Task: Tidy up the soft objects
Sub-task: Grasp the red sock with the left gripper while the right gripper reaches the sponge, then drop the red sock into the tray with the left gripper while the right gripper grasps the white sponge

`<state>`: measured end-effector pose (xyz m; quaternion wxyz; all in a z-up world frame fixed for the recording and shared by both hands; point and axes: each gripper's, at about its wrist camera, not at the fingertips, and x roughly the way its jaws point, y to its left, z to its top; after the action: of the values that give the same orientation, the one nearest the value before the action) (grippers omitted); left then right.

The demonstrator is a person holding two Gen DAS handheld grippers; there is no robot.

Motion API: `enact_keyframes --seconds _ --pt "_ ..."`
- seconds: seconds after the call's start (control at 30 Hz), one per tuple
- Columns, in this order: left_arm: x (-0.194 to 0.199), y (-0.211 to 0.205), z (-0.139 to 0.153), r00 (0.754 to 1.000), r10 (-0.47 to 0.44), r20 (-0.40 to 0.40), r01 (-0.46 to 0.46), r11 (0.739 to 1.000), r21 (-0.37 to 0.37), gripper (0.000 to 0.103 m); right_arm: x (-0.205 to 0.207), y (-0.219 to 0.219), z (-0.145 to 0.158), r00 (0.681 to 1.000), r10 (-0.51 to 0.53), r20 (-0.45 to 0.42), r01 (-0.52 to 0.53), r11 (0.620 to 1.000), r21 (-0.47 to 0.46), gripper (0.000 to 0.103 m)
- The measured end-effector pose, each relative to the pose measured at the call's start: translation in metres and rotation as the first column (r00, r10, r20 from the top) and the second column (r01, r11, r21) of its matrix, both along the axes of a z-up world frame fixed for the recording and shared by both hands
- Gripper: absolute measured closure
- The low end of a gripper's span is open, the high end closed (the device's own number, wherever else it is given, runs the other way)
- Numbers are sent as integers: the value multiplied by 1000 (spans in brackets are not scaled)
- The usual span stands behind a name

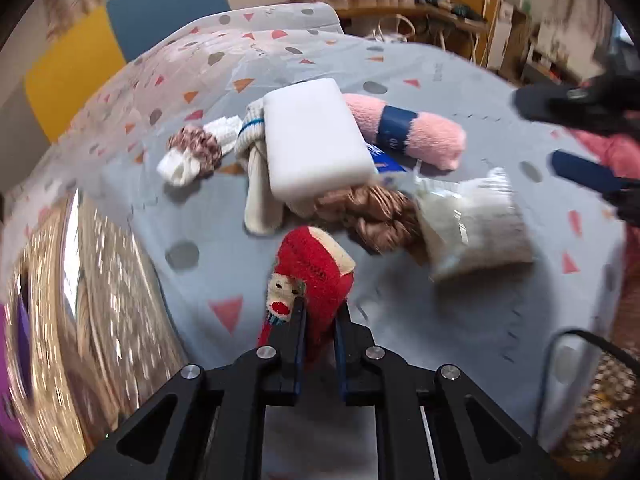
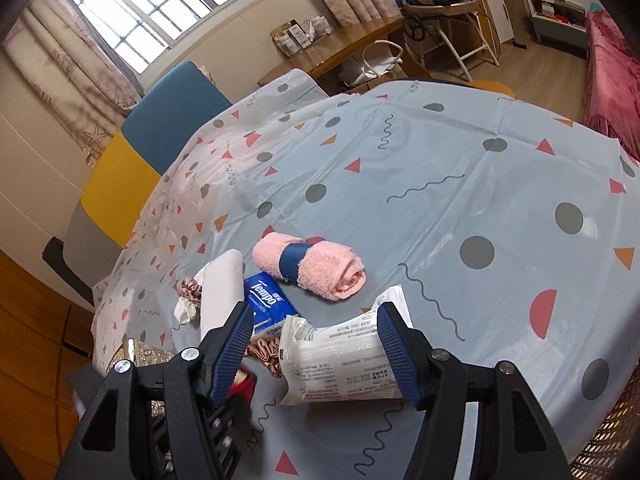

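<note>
Left wrist view shows a table under a grey-blue cloth (image 1: pixel 460 320) printed with dots, triangles and squiggles, and on it a loose heap of soft things. Largest in the heap is a white sponge block (image 1: pixel 316 140), lying across a cream sock (image 1: pixel 260 200). Behind it rests a rolled pink towel (image 1: pixel 424 132) bound by 1 dark blue band. To the right lies a clear plastic packet (image 1: pixel 476 224) of white pads, touching a brown satin scrunchie (image 1: pixel 376 216). A smaller mottled scrunchie (image 1: pixel 196 148) sits on a white knitted piece at the left. Nearest the camera is a red fuzzy sock (image 1: pixel 316 276) with a cream toe and a small stitched face; the left gripper (image 1: pixel 320 320) is clenched on it, its 2 fingers pinching the fabric, which rises just above the cloth in front of the heap.

In the right wrist view, the right gripper (image 2: pixel 316 340) hangs with its jaws parted, straddling the plastic packet (image 2: pixel 344 360) without pressing it; small printed text on the packet is too fine to read. Just beyond its left finger lies a blue tissue pack (image 2: pixel 266 304) marked "Tempo".
</note>
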<state>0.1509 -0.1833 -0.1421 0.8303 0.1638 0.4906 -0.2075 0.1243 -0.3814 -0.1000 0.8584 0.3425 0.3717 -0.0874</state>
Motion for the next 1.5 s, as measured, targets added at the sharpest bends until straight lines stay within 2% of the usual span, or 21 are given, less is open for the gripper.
enact_keyframes --seconds 0.1,0.2,0.37,0.57,0.67,0.8,1.03,1.23,1.37,1.5 --pt "-11 8 9 1000 12 -24 -13 998 -60 91 3 1 -4 1000 17 -19 -17 1000 8 38" --pt "-15 7 26 1000 1 2 -1 996 -93 91 6 4 -8 999 29 -44 -29 1000 1 38" --pt "9 16 56 999 44 12 -41 985 -165 91 8 8 -12 996 41 -81 -43 999 -17 38" --pt "57 46 100 985 168 45 -152 958 -244 91 11 12 -15 992 58 -108 -62 997 -37 38" --pt "73 73 124 967 242 83 -212 939 -269 91 12 14 -15 991 63 -116 -69 997 -46 38" --pt "84 124 149 929 350 120 -299 901 -313 91 14 17 -16 989 75 -131 -83 995 -58 38" --pt "60 223 165 850 501 166 -418 831 -367 91 19 29 -17 982 111 -154 -128 987 -101 38" --pt "23 296 151 784 602 153 -507 761 -404 91 27 51 -15 967 178 -182 -211 961 -178 38" --pt "-5 329 132 749 649 134 -558 727 -401 91 42 70 -4 954 244 -173 -278 936 -216 38" --pt "-33 357 113 715 692 96 -606 682 -409 91 73 93 8 940 291 -178 -331 902 -276 32"
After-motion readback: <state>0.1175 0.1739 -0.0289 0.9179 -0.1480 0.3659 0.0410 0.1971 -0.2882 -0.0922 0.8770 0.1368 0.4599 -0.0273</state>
